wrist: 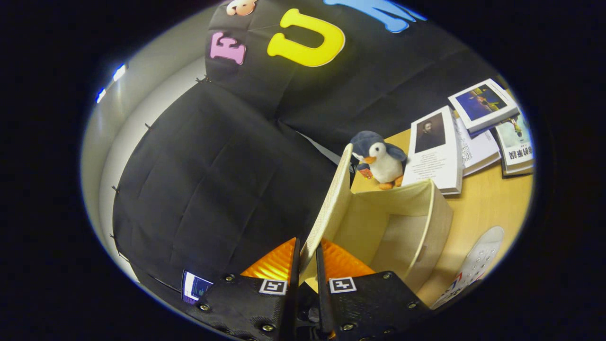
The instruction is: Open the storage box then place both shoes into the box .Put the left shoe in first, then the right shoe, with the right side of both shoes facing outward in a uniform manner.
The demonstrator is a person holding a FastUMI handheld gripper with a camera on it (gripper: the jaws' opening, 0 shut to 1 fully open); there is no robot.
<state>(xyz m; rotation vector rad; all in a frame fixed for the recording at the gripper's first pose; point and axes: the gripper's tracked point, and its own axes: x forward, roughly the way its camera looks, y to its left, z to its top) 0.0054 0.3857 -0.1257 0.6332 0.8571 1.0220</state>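
Between my gripper's (307, 258) fingers, clenched on the raised lid (329, 208) of the storage box (428, 227), the thin flap could slip and fall shut before the white shoe (476, 267) at four o'clock goes in.

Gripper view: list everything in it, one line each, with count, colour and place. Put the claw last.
storage box: one, beige fabric, open and empty inside, on the table just ahead of the claw.
box lid: one, beige, raised on edge, running up from between the fingers.
toy penguin: one, grey and white, behind the box.
books: several, mostly white covers, beyond the box on the table.
shoe: one, white, beside the box.
table: one, light wood.
claw: one, both fingers pressed on the lid's edge.
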